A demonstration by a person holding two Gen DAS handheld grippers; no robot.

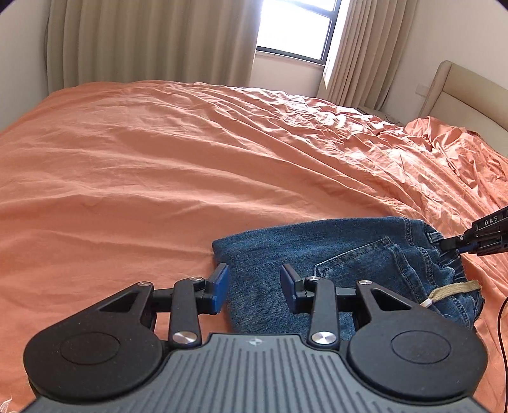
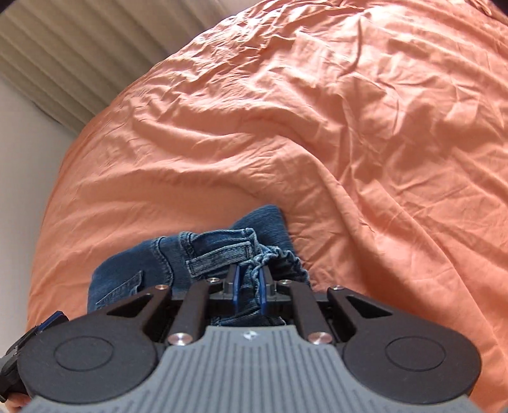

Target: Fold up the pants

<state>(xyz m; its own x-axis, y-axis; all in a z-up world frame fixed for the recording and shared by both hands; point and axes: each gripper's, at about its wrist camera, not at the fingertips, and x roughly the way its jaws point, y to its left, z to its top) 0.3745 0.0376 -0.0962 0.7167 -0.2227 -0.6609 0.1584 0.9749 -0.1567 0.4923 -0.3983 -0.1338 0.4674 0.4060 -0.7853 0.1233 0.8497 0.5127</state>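
Folded blue jeans (image 1: 285, 244) lie on the near part of an orange bed sheet (image 1: 158, 159), back pocket up. A beige cord (image 1: 454, 290) hangs from their bunched waist end at the right. My left gripper (image 1: 255, 287) hovers over the left part of the jeans, its blue pads (image 1: 220, 286) apart with nothing pinched. My right gripper (image 1: 446, 245) comes in from the right edge at the waistband. In the right wrist view the right gripper (image 2: 248, 284) is shut on gathered denim of the jeans (image 2: 219, 251) near a belt loop. The left gripper (image 2: 35, 333) shows at the lower left.
The wrinkled orange sheet (image 2: 349, 127) covers the whole bed. It is crumpled into a heap (image 1: 451, 149) at the far right by a beige headboard (image 1: 460, 95). Beige curtains (image 1: 143, 41) and a bright window (image 1: 295, 28) stand behind the bed. A thin dark cable (image 1: 501, 333) hangs at the right edge.
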